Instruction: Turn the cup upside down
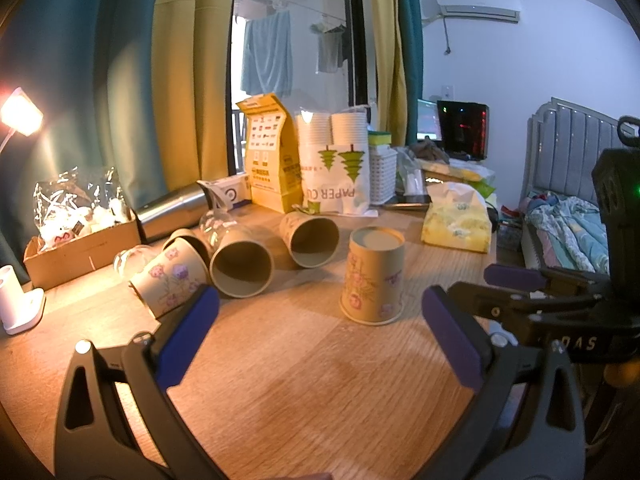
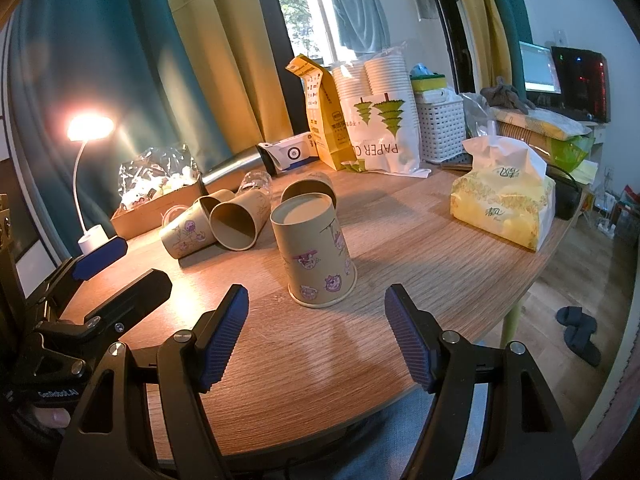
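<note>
A tan paper cup with purple flower prints stands upside down, rim on the wooden table; it also shows in the right wrist view. Behind it several like cups lie on their sides: one open toward me, one further right, one at the left. My left gripper is open and empty, low over the table, short of the cup. My right gripper is open and empty just in front of the cup; it shows in the left wrist view at the right.
A lit desk lamp, a cardboard box of wrapped items, a steel bottle, a yellow bag, a paper-cup pack, a white basket and a tissue pack ring the table. Slippers lie on the floor.
</note>
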